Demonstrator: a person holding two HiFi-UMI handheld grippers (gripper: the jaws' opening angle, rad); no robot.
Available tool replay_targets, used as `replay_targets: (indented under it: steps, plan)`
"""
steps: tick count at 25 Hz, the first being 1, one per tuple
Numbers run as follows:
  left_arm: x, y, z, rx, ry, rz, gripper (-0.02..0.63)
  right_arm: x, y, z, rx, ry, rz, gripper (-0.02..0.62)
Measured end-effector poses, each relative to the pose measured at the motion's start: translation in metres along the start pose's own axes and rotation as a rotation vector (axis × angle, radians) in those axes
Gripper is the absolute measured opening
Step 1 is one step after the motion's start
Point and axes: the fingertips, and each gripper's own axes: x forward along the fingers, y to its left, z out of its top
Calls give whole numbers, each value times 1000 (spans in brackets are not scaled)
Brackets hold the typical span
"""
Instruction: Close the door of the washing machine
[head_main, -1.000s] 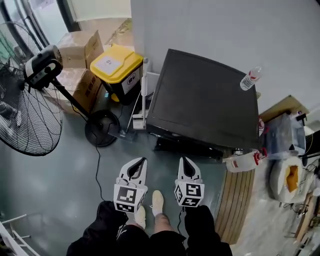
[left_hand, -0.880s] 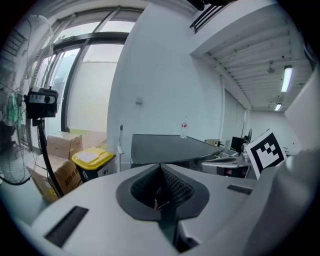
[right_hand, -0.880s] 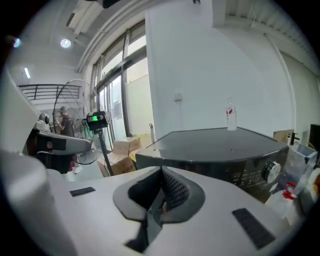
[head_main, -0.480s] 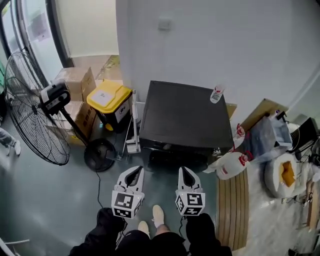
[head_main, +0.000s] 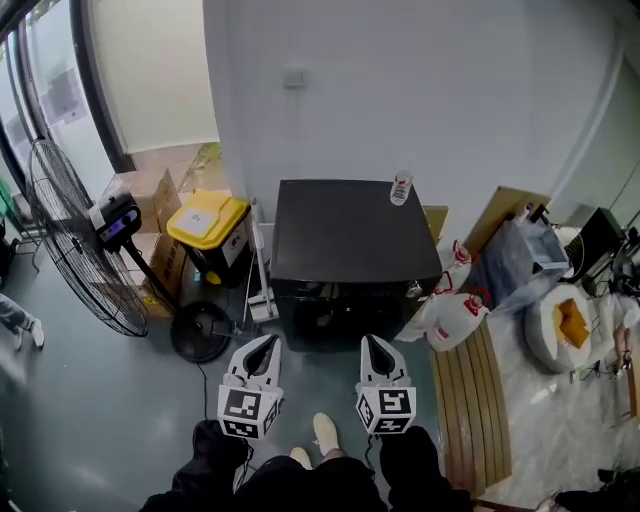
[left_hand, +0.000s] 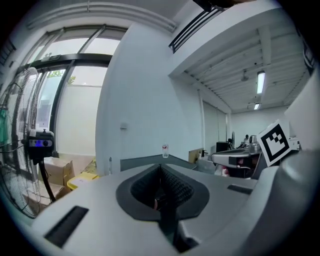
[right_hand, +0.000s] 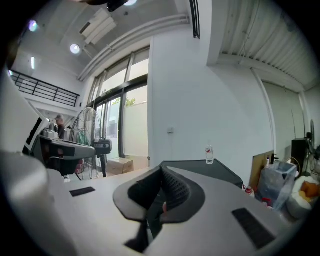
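washing machine (head_main: 350, 230), door (head_main: 345, 318) state unclear

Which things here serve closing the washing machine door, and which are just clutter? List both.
For the job: washing machine, left gripper, right gripper.

Lying about: water bottle on the machine's top, yellow-lidded bin, standing fan, cardboard boxes, white jug.

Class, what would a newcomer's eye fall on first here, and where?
The black washing machine stands centre against the white wall, a small bottle on top. A yellow-lidded bin and large fan stand to its left; the left gripper and right gripper, both shut, point towards it.
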Motion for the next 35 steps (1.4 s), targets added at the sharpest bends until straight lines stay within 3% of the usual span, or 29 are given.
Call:
replay_targets:
  steps: [13, 35]
  plan:
    - [-66, -62, -10, 30, -7, -71, 23, -98, 9, -9, -17, -25, -52, 18]
    - [-74, -78, -24, 35, 3, -107, 25, -117, 16, -18, -12, -27, -77, 17]
